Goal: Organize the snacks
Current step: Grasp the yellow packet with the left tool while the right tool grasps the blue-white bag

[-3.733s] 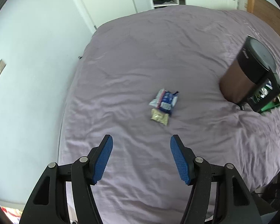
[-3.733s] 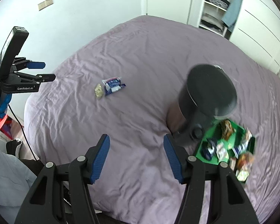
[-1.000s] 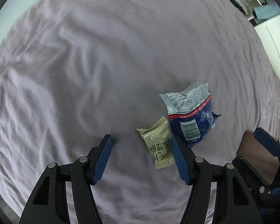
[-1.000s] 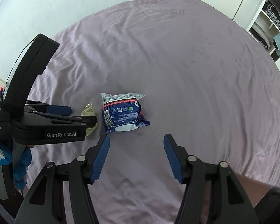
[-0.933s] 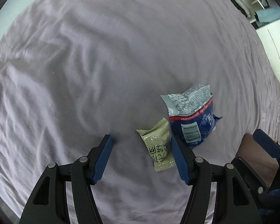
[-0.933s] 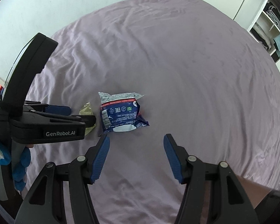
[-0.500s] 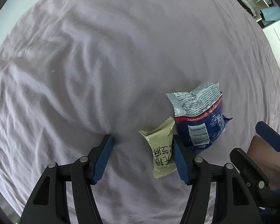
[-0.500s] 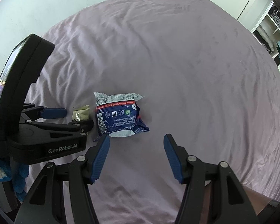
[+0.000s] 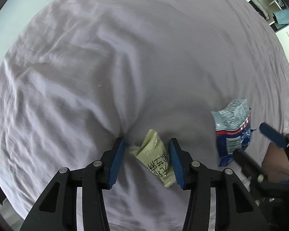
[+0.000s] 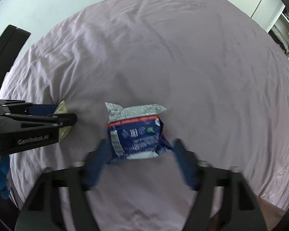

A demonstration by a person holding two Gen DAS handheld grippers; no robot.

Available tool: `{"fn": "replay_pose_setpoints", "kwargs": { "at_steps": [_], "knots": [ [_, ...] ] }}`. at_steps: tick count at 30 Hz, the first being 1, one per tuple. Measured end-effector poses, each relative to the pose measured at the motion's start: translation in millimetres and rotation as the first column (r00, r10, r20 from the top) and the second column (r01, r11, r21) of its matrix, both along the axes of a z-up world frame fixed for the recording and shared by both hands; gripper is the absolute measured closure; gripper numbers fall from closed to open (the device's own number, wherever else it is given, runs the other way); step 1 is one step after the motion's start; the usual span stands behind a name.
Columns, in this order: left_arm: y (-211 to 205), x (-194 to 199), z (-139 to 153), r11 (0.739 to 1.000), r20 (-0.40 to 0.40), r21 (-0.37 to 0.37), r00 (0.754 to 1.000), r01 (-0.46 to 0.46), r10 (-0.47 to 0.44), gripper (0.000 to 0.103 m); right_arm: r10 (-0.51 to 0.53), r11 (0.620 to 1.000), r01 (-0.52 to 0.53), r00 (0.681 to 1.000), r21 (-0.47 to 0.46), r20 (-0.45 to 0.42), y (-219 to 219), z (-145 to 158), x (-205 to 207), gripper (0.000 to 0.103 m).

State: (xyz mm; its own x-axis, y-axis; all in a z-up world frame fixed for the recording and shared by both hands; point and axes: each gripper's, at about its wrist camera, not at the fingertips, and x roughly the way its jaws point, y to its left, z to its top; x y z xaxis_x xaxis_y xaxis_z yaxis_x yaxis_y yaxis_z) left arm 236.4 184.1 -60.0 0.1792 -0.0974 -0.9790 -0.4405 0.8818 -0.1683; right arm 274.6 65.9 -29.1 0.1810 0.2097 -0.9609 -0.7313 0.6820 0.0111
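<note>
Fingers point(image 9: 118, 159) of left gripper point(image 9: 146, 160) closing around green sachet point(image 9: 156, 158), long axis 11–5 o'clock, unclamped; right gripper point(image 10: 140, 160) spread wide, straddling blue packet point(image 10: 136, 134).

Pale green sachet point(image 9: 156, 158) tilted on purple bedsheet point(image 9: 125, 57); crinkled blue-and-silver packet point(image 10: 134, 131) flat on bedsheet, just beside sachet.

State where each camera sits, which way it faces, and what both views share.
Left wrist: on the left tool, facing down at the bed sheet; green packet between its closing fingers.
Right wrist: on the right tool, facing down; its fingers, just opened, straddle the blue packet.
Shared: both packets; each shows the other tool.
</note>
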Motion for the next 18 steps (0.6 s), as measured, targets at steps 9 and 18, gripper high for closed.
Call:
{"fn": "replay_pose_setpoints", "kwargs": {
  "at_steps": [9, 18],
  "knots": [
    [15.8, -2.6, -2.0, 1.0, -0.005, 0.006, 1.0, 0.028, -0.028, 0.061, -0.012, 0.998, 0.01, 1.0, -0.058, -0.029, 20.5, -25.3, 14.2, 0.0],
    [11.8, 1.8, -10.2, 0.999, 0.003, 0.019, 0.999, 0.047, -0.047, 0.072, -0.042, 0.998, 0.04, 0.998, -0.043, -0.045, 21.9, -25.8, 14.0, 0.036]
  ]
}}
